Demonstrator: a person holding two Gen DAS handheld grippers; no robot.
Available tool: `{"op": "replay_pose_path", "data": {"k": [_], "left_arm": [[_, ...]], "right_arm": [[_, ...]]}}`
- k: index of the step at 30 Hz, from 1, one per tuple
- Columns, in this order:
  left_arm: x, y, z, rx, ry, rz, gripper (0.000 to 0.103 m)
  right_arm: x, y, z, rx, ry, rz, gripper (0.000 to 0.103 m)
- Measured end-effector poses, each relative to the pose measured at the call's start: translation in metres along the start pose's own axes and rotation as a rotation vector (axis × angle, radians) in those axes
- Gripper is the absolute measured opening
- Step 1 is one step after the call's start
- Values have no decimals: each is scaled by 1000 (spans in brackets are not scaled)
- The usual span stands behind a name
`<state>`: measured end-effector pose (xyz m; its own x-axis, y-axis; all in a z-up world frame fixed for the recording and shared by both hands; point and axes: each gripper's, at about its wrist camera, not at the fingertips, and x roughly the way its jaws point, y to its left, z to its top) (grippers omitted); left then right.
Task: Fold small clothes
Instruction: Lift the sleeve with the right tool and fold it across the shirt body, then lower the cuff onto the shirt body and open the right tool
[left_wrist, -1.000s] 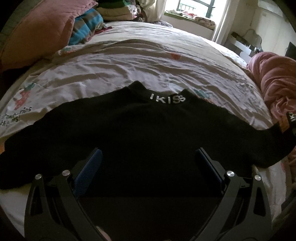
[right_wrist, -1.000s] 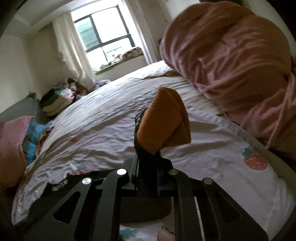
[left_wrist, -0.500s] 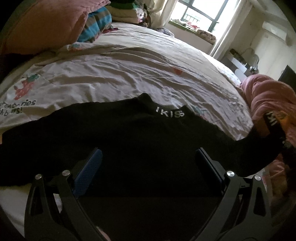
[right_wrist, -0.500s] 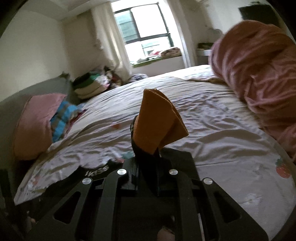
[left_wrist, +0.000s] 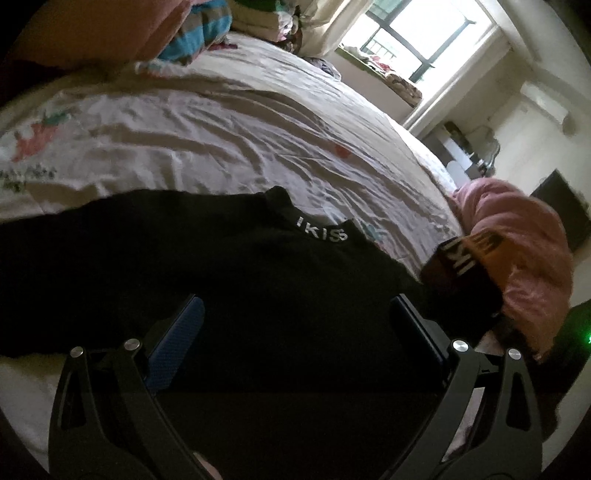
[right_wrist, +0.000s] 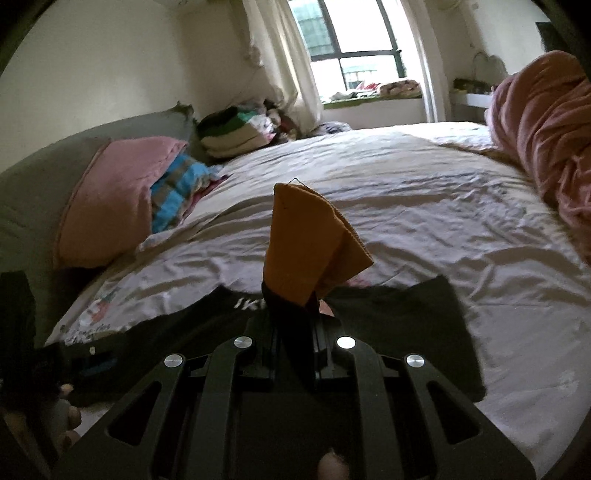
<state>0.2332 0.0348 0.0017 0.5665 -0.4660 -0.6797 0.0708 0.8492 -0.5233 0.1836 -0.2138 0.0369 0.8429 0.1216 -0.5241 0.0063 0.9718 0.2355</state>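
A small black sweater with white letters on its collar lies flat on the bed. It also shows in the right wrist view. My left gripper is open and empty, low over the sweater's body. My right gripper is shut on the sweater's right sleeve, whose orange cuff sticks up between the fingers. In the left wrist view the lifted sleeve with the orange cuff hangs at the right, over the sweater's right side.
The bed has a wrinkled white printed sheet. A pink pillow and a striped cloth lie at its head. A pink blanket is heaped on the right side. Folded clothes sit by the window.
My right gripper has carried the sleeve cuff left, from beside the pink blanket to over the sweater's body. The left wrist view has turned to the right.
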Motion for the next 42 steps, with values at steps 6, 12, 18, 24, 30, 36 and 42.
{"op": "replay_pose_path", "data": {"k": [6, 12, 18, 24, 30, 36, 42], "left_arm": [[7, 20, 1, -97, 35, -66, 94], [18, 29, -2, -149, 83, -135, 94], [29, 37, -8, -192, 134, -175, 94], [37, 44, -16, -225, 166, -199, 94], [42, 44, -30, -214, 203, -164, 94], [51, 36, -52, -176, 236, -128, 60], [60, 21, -60, -74, 192, -35, 21]], "right_arm": [[23, 28, -19, -35, 62, 35, 13], [43, 48, -40, -59, 125, 66, 15], [44, 66, -59, -115, 180, 143, 35], [25, 72, -69, -154, 220, 247, 49], [10, 46, -65, -128, 215, 206, 53], [-2, 2, -54, -50, 180, 122, 53], [-12, -27, -51, -7, 157, 69, 53]]}}
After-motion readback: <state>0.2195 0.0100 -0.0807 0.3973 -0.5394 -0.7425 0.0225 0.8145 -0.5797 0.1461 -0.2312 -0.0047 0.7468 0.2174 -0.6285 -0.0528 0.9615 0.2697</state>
